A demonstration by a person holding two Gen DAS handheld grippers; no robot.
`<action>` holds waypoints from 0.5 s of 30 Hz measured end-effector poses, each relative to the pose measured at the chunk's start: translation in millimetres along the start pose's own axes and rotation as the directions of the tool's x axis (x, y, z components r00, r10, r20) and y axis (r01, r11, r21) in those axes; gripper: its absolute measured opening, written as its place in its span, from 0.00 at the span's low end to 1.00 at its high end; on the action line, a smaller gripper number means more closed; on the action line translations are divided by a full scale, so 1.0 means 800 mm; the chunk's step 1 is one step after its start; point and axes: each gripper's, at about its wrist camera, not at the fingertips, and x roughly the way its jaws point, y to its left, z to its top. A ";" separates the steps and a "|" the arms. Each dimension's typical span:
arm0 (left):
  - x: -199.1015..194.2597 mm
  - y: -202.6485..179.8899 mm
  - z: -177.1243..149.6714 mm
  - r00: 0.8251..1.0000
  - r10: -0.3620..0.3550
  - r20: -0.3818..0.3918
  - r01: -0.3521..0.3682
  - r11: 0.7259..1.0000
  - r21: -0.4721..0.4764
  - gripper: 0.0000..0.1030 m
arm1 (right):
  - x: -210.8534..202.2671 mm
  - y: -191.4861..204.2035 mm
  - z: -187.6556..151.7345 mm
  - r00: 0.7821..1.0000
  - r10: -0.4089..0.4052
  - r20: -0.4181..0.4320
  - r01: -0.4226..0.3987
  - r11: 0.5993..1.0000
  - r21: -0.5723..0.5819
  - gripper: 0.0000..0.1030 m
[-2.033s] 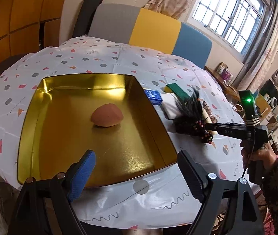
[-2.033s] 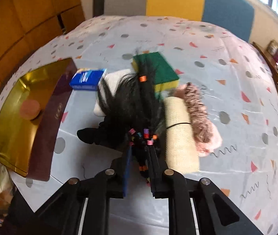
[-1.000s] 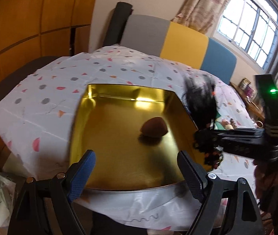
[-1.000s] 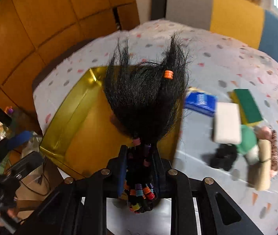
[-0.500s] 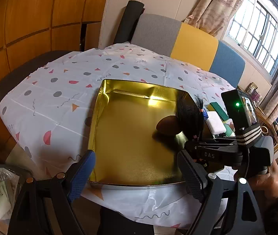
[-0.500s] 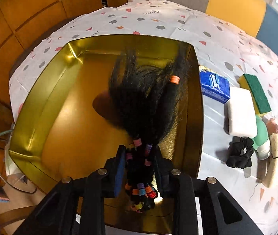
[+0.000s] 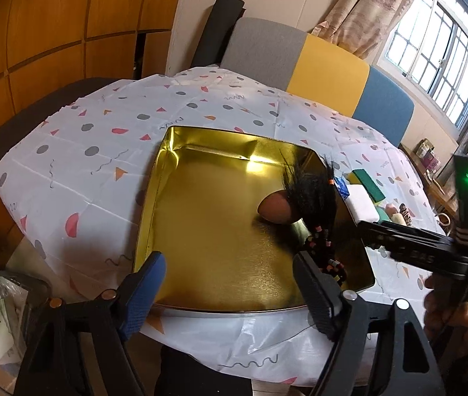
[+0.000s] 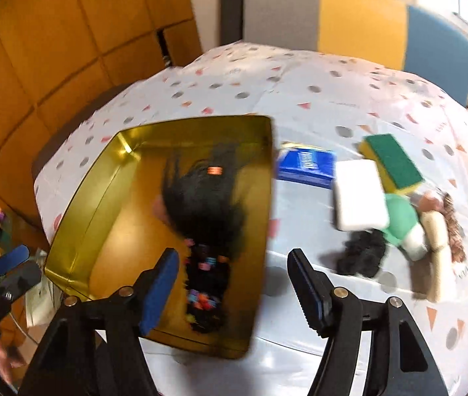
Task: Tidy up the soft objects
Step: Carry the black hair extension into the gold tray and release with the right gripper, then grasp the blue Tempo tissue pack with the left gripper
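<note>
A gold metal tray [image 7: 201, 231] sits on the patterned tablecloth. Inside it lie a brown egg-shaped soft piece [image 7: 275, 211] and a black hair piece with coloured beads [image 8: 207, 217], which partly covers the brown piece. My right gripper [image 8: 234, 290] hovers above the tray's near right corner. Its jaws are opening and the pads no longer touch the hair piece [image 7: 315, 201], whose beaded tail lies below the gap. My left gripper [image 7: 230, 292] hangs over the tray's near edge, its jaws wide but closing a little, with nothing between them.
Right of the tray lie a blue pack [image 8: 306, 165], a white sponge [image 8: 359, 194], a green-and-yellow sponge [image 8: 392, 161], a black scrunchie [image 8: 362, 257], a green piece [image 8: 399, 217] and a beige roll [image 8: 438, 241]. A person's hand [image 7: 448, 310] holds the right gripper. Chairs stand behind the table.
The right gripper carried the black hair piece from the table over the tray, lowered it beside the brown piece, and its jaws spread off it. The left gripper narrowed slightly.
</note>
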 end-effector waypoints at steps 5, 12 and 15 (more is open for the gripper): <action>0.004 -0.019 0.003 0.999 -0.034 -0.023 0.035 0.998 0.044 0.77 | -0.026 -0.054 -0.018 0.998 -0.043 0.035 0.040 0.996 0.079 0.68; 0.013 -0.086 0.021 0.993 -0.108 -0.051 0.116 0.972 0.204 0.77 | -0.048 -0.139 -0.041 0.991 -0.135 0.025 0.128 0.975 0.181 0.71; 0.021 -0.127 0.034 0.990 -0.124 -0.070 0.140 0.937 0.319 0.77 | -0.052 -0.173 -0.050 0.985 -0.172 0.013 0.165 0.964 0.209 0.71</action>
